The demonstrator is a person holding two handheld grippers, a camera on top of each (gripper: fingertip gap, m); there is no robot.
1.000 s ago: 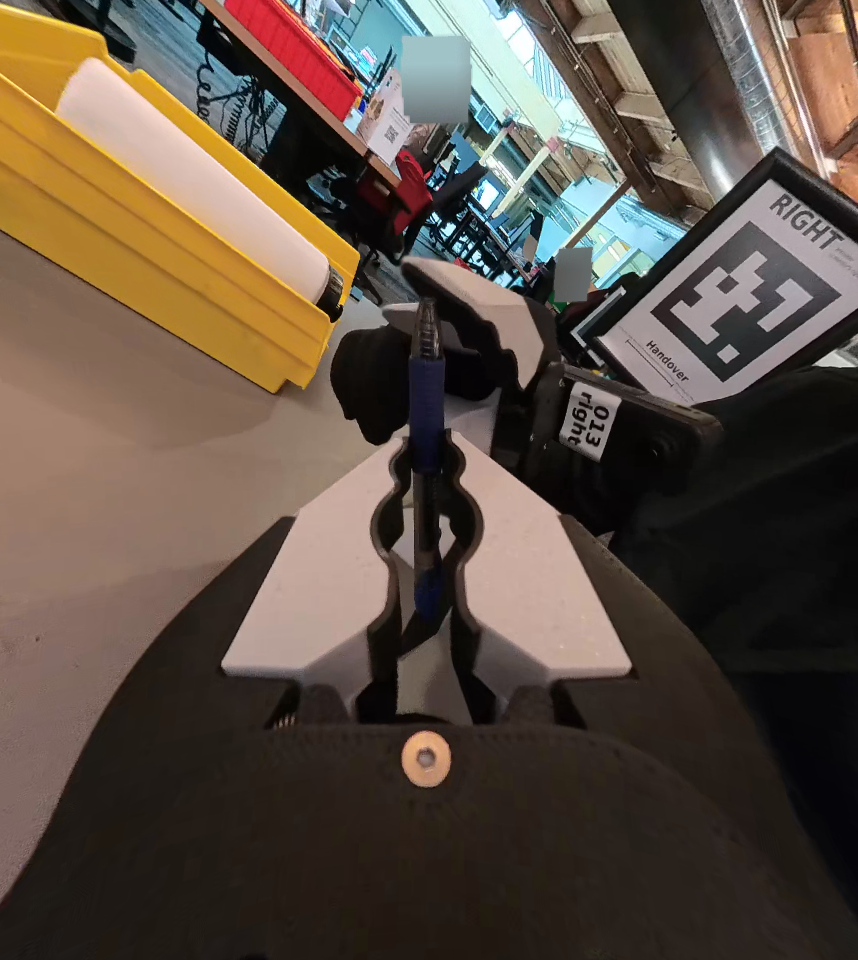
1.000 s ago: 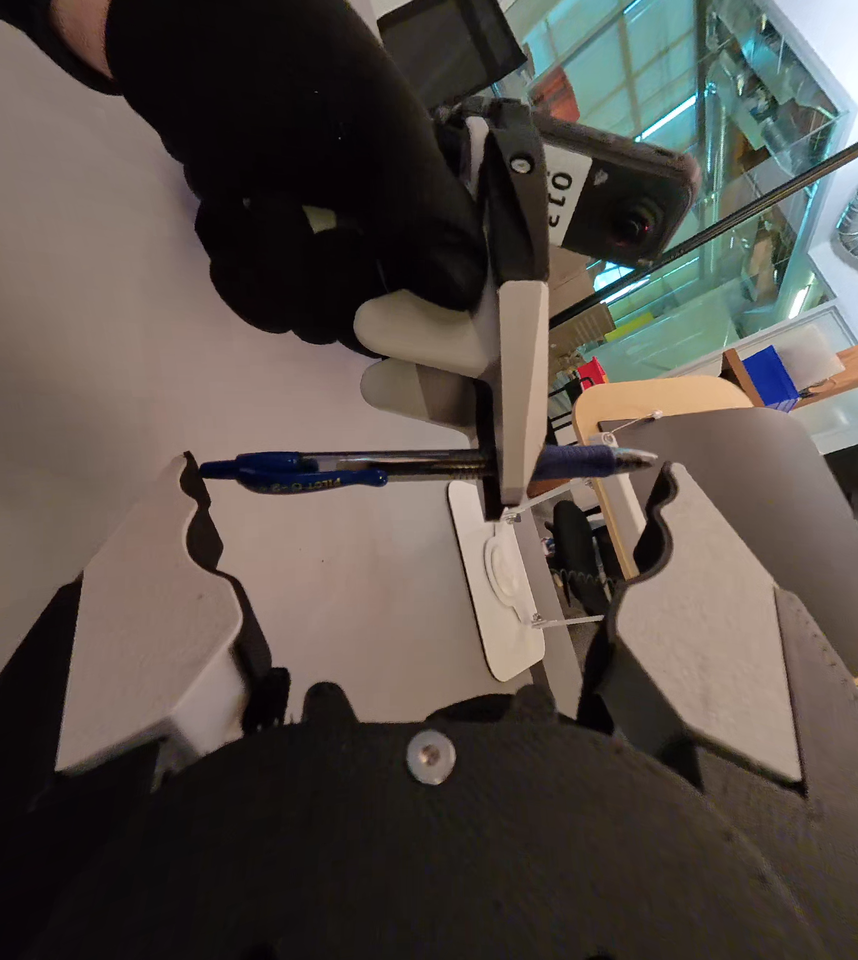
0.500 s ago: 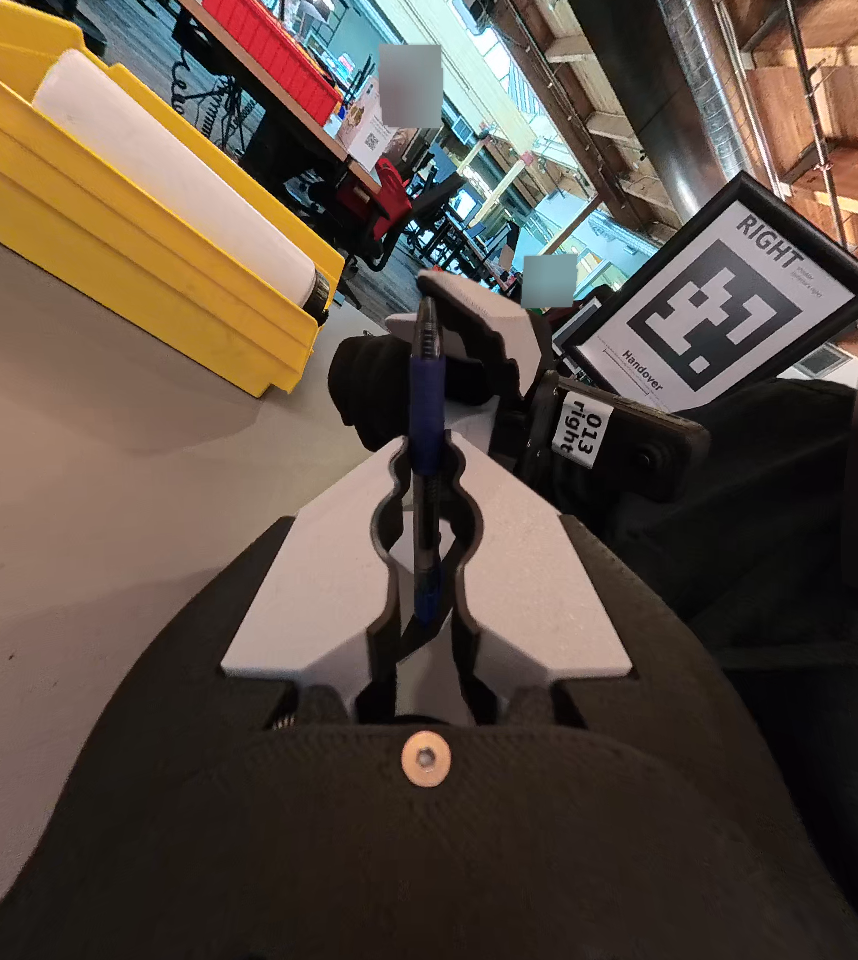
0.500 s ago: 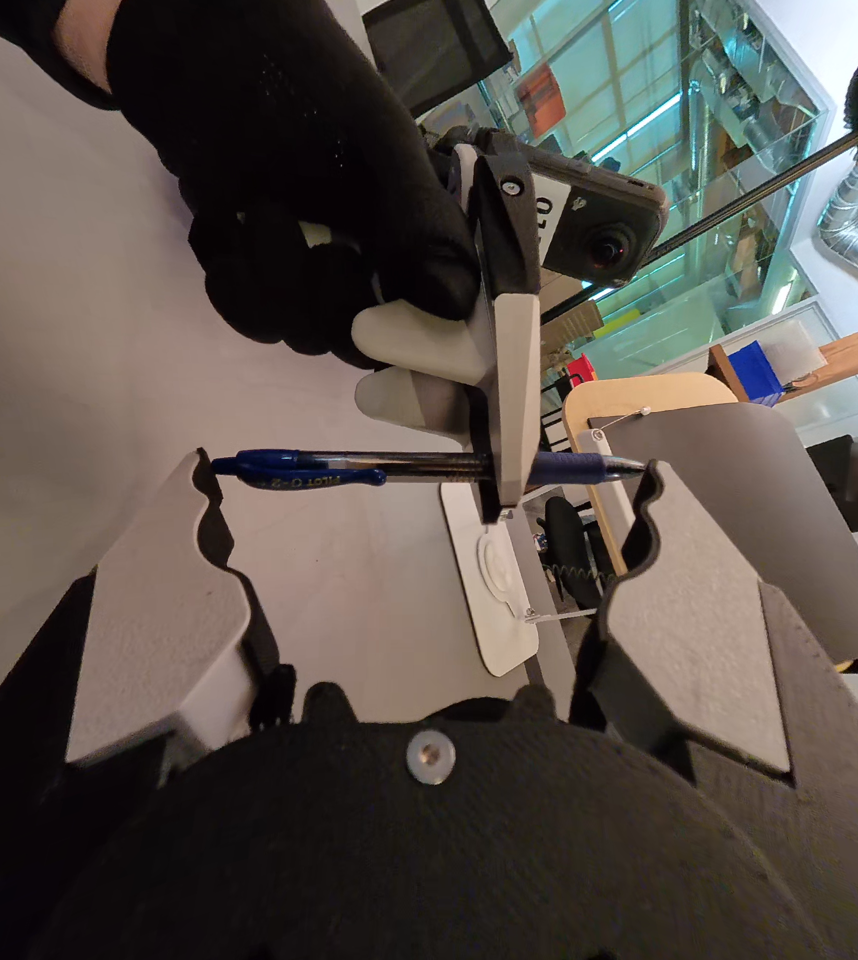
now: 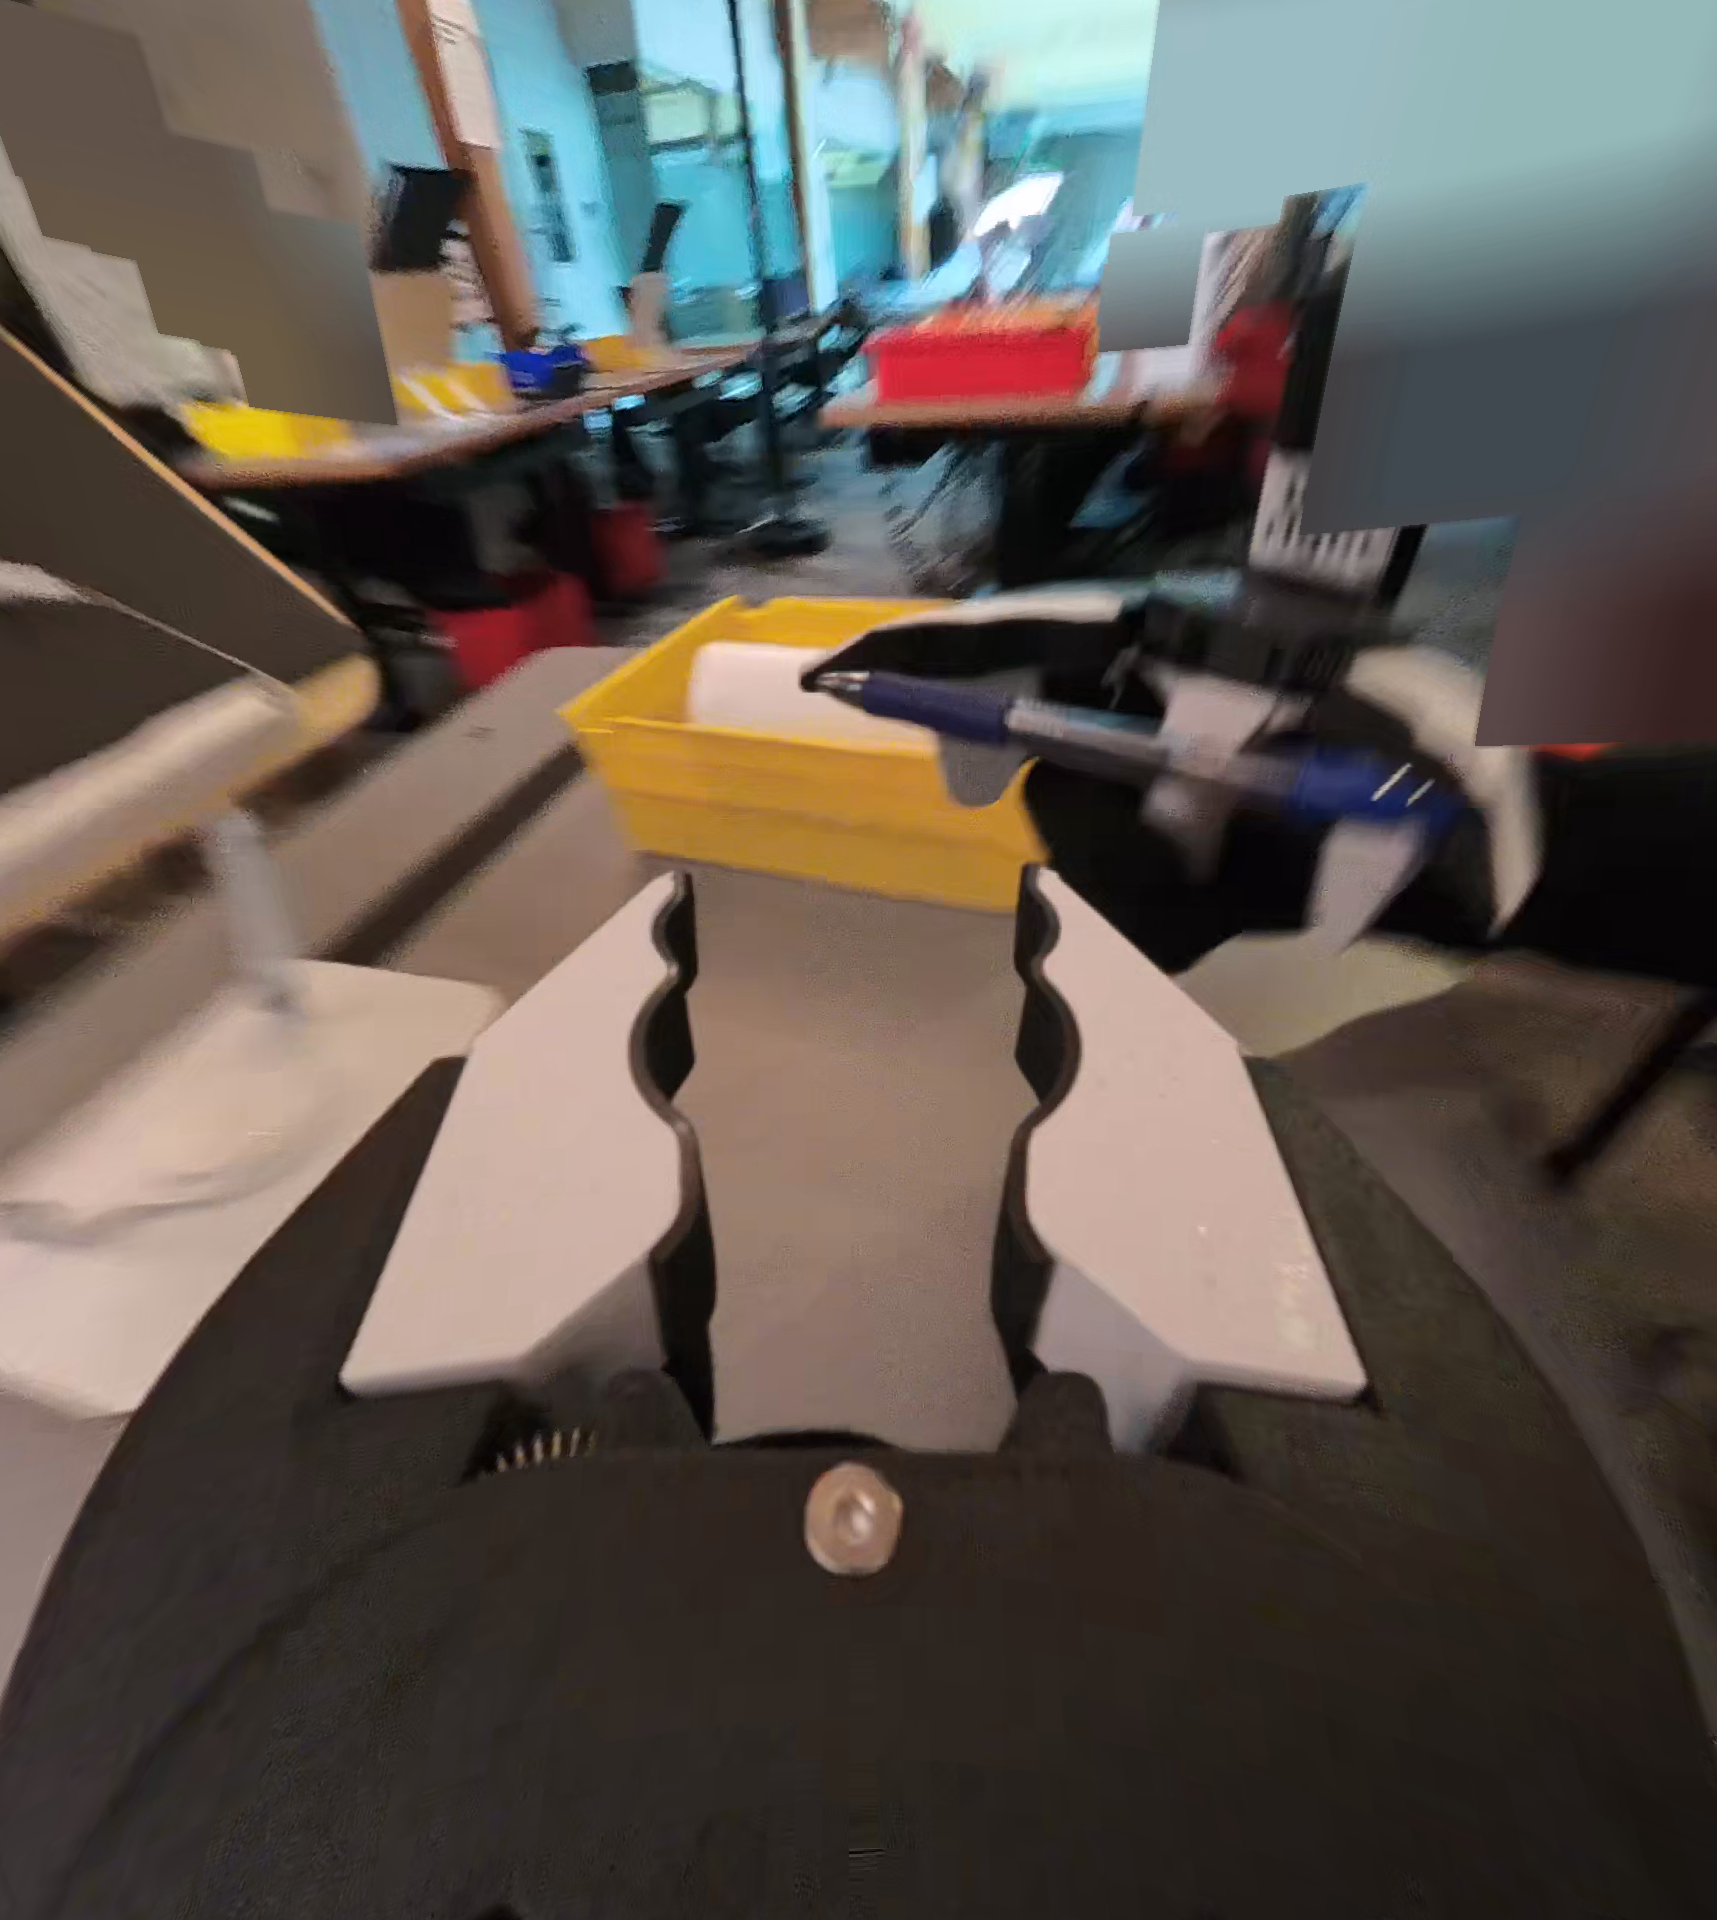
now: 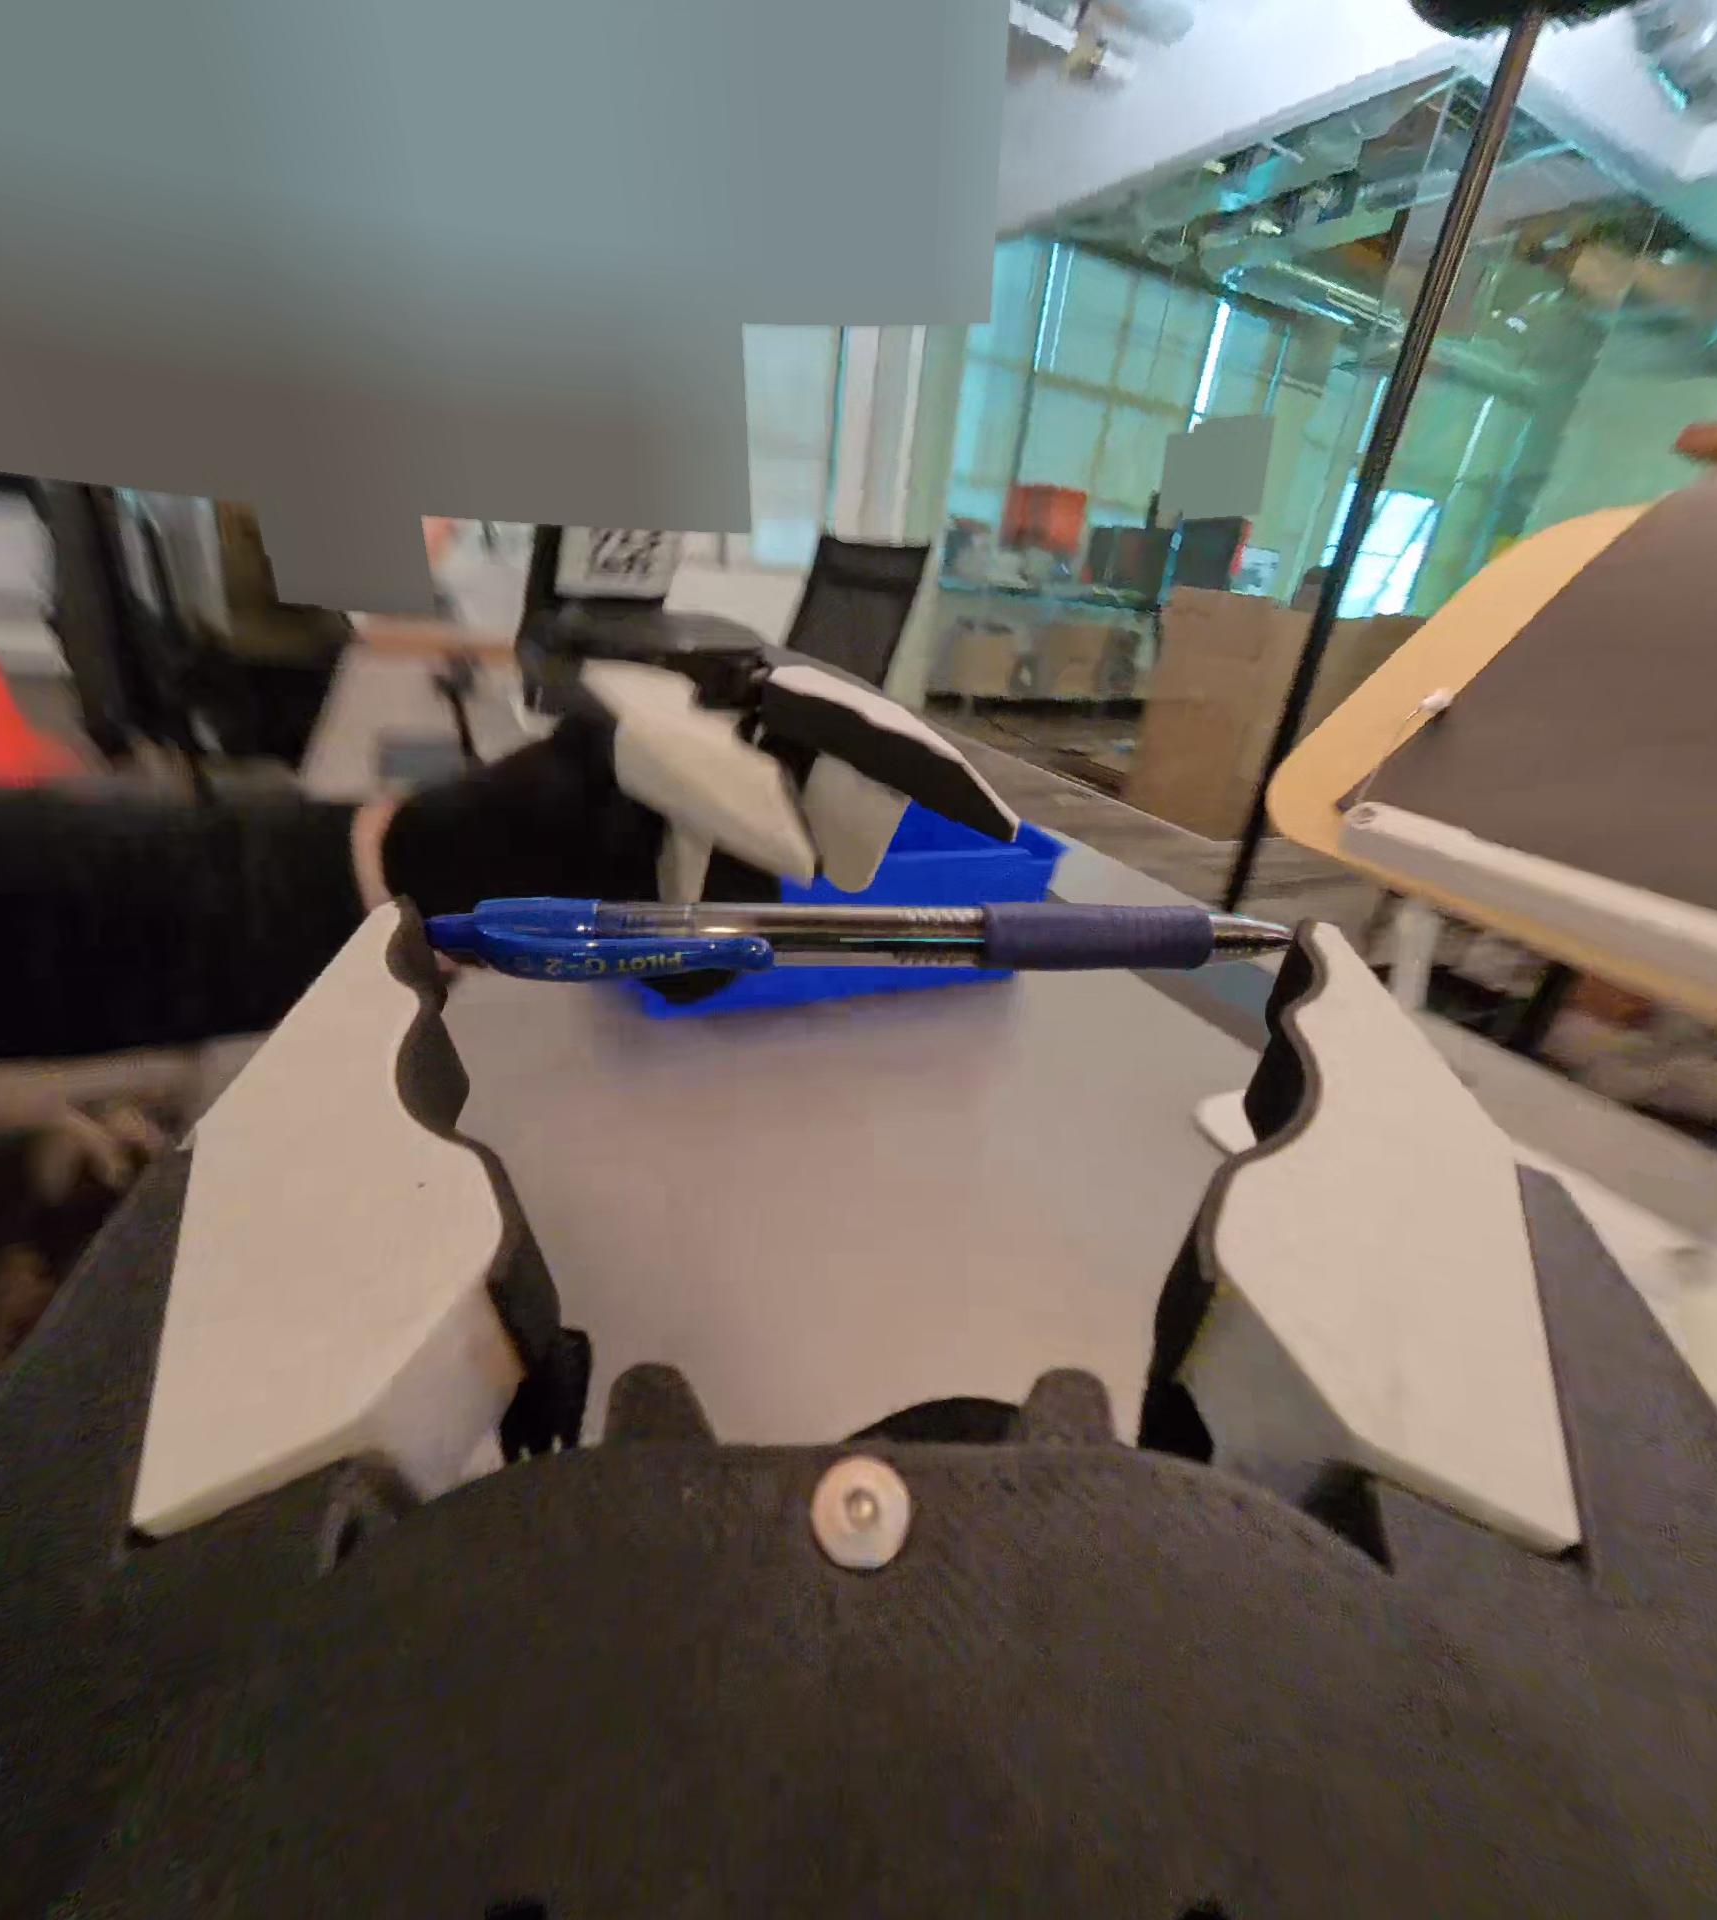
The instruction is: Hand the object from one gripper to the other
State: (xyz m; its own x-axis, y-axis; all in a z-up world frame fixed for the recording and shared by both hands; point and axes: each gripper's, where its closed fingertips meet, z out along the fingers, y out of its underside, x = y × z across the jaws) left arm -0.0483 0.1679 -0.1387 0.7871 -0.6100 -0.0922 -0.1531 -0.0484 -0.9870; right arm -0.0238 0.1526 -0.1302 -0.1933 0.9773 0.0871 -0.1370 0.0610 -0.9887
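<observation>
A blue pen with a dark rubber grip lies crosswise between the fingertips of my right gripper. The jaws stand wide apart and clamp it end to end, clip end on the left. My left gripper is open and empty above the grey table. In the left wrist view, the right gripper shows at the upper right with the pen in it, in a black-gloved hand. In the right wrist view, the left gripper is beyond the pen, apart from it.
A yellow bin with a white roll stands ahead of the left gripper. A blue bin stands behind the pen. A tilted board on a white stand is at the right, its base left of the left gripper.
My left gripper has let go of the pen, opened and drawn away. My right gripper now holds the pen alone. Both views have swung to level.
</observation>
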